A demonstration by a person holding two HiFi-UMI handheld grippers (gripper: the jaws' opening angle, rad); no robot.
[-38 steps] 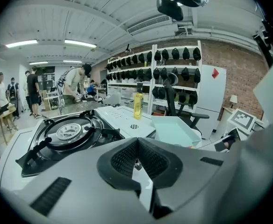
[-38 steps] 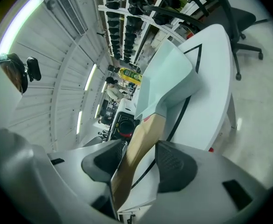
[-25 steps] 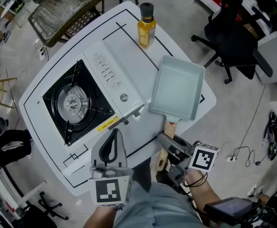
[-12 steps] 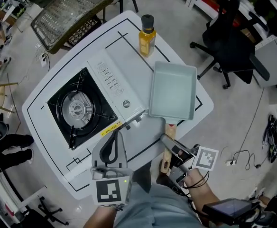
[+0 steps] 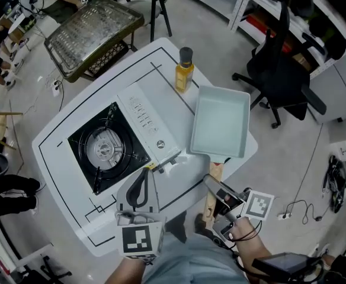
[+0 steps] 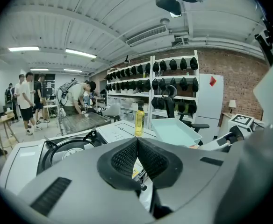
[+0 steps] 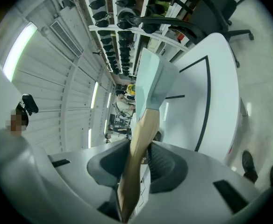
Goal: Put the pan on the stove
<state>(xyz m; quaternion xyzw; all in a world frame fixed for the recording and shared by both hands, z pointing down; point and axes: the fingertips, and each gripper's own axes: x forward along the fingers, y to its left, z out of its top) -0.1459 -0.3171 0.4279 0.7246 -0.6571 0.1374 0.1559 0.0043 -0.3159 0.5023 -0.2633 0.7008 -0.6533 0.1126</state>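
A pale blue rectangular pan (image 5: 220, 122) sits at the right of the white table, its wooden handle (image 5: 209, 201) sticking out past the front edge. My right gripper (image 5: 212, 183) is shut on that handle (image 7: 140, 139), which runs between its pads toward the pan (image 7: 151, 77). The portable gas stove (image 5: 142, 116) lies left of the pan, its black burner (image 5: 105, 149) bare. My left gripper (image 5: 141, 176) hovers at the table's front edge, below the stove. It is shut with nothing in it, and its pads (image 6: 148, 158) meet.
A yellow oil bottle (image 5: 183, 70) stands behind the pan, close to its far left corner. Beyond the table are a wire-topped cart (image 5: 93, 31), a black office chair (image 5: 282, 78) and shelving. People stand far off at the left of the left gripper view.
The right gripper's jaws have come in onto the pan's handle. Pan, stove, bottle and left gripper keep their places relative to each other; only the head view has shifted.
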